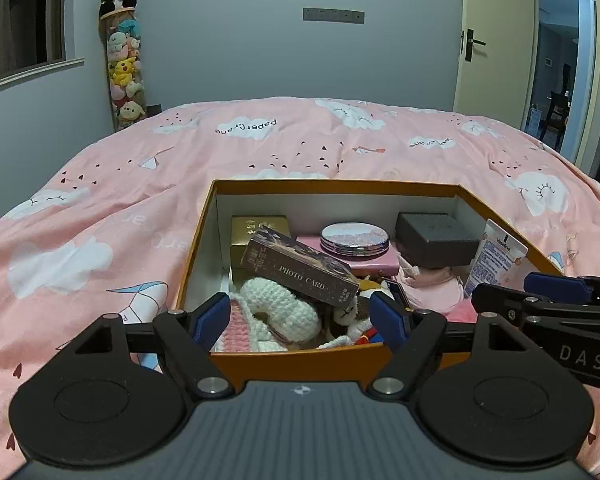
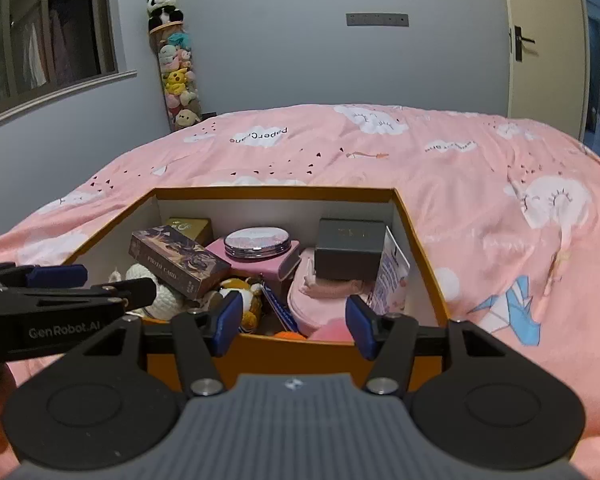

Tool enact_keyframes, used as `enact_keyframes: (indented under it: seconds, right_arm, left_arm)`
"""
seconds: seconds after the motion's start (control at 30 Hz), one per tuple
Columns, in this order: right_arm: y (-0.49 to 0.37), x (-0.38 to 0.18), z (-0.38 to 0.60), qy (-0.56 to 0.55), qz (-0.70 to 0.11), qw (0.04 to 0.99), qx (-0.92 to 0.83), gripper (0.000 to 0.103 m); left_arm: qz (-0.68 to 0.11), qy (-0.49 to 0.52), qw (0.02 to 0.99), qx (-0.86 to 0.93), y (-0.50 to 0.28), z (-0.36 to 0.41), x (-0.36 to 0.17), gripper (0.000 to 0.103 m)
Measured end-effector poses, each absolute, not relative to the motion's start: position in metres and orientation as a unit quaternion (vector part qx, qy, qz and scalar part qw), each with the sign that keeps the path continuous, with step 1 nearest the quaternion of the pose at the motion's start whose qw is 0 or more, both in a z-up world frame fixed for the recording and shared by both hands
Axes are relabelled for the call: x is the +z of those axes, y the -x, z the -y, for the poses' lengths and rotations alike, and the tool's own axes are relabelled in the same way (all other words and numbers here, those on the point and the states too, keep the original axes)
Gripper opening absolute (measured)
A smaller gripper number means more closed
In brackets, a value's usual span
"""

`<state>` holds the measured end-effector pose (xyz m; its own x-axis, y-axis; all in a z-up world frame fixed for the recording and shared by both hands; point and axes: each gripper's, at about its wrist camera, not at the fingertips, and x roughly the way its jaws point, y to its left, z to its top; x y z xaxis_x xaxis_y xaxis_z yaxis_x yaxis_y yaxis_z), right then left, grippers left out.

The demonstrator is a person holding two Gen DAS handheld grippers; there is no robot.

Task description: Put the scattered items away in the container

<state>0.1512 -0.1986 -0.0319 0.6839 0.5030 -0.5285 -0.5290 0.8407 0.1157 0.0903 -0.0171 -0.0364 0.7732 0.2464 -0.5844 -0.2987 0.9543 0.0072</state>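
An orange box (image 1: 332, 186) (image 2: 276, 192) with white inner walls sits on the pink bed. Inside lie a "PHOTO CARD" box (image 1: 300, 266) (image 2: 178, 260), a gold box (image 1: 246, 226), a round compact (image 1: 354, 238) (image 2: 256, 242) on a pink case, a dark grey box (image 1: 436, 240) (image 2: 350, 248), a Vaseline tube (image 1: 496, 256), a white crochet toy (image 1: 284, 304) and pink pouches (image 2: 324, 296). My left gripper (image 1: 302, 318) is open and empty above the box's near edge. My right gripper (image 2: 294, 320) is open and empty beside it, also over the near edge.
The pink cloud-print duvet (image 1: 100, 208) covers the bed all round the box. A tall tube of plush toys (image 1: 124, 68) topped by a panda stands at the far wall. A door (image 1: 496, 36) stands open at the right.
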Motion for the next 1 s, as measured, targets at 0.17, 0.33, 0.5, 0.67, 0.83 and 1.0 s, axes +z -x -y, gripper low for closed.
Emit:
enact_keyframes:
  seconds: [0.17,0.33,0.5,0.67,0.83,1.0]
  right_arm:
    - [-0.1496,-0.0339,0.1985,0.023,-0.279,0.919,0.277,0.062]
    - [-0.1496,-0.0355,0.1979,0.021,-0.276,0.920,0.276,0.062]
    - [-0.1495,-0.0363,0.1974,0.021,-0.275,0.921,0.276,0.062]
    - [-0.1493,-0.0363,0.1973,0.021,-0.275,0.921,0.276,0.062]
    - [-0.1492,-0.0363,0.1973,0.021,-0.275,0.921,0.276,0.062]
    - [-0.1493,-0.0365,0.1972,0.020,-0.275,0.921,0.276,0.063]
  left_arm:
    - [-0.308,0.043,0.940,0.139,-0.0927,0.0181,-0.0381,0.091]
    - [-0.310,0.043,0.939,0.139,-0.0927,0.0177,-0.0384,0.091]
    - [-0.310,0.043,0.940,0.138,-0.0924,0.0179,-0.0385,0.091]
    - [-0.310,0.043,0.940,0.138,-0.0925,0.0181,-0.0384,0.091]
    - [-0.310,0.043,0.940,0.138,-0.0925,0.0181,-0.0383,0.091]
    - [-0.310,0.044,0.940,0.138,-0.0925,0.0181,-0.0382,0.091]
